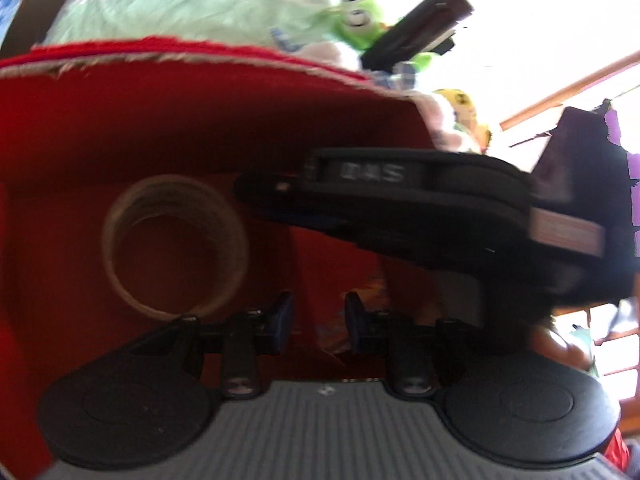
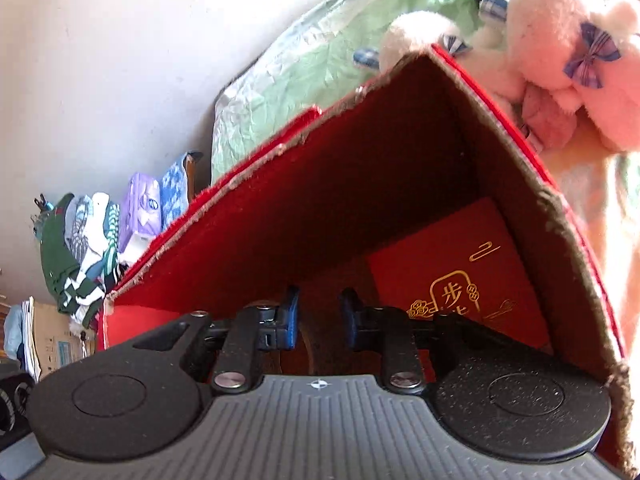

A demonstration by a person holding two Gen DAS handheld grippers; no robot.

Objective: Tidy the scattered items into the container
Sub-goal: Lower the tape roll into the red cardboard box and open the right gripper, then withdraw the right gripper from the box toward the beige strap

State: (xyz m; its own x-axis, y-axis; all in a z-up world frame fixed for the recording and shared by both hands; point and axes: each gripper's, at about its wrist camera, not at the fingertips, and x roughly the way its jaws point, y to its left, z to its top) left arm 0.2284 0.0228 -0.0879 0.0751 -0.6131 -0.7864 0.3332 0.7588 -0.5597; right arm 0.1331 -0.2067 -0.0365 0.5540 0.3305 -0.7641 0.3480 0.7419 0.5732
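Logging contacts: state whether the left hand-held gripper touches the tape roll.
Apart. Left wrist view: red box floor shows between left hand-held gripper and tape roll.

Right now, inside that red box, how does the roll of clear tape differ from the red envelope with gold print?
The roll of clear tape is a translucent ring with an open middle; the red envelope with gold print is a flat, opaque rectangle. The tape is plain and pale brownish, while the envelope is bright red with gold characters and cloud motifs. The envelope lies tucked into a corner of the red box; the tape sits nearer one side wall. Both rest on the box floor, neither gripped.
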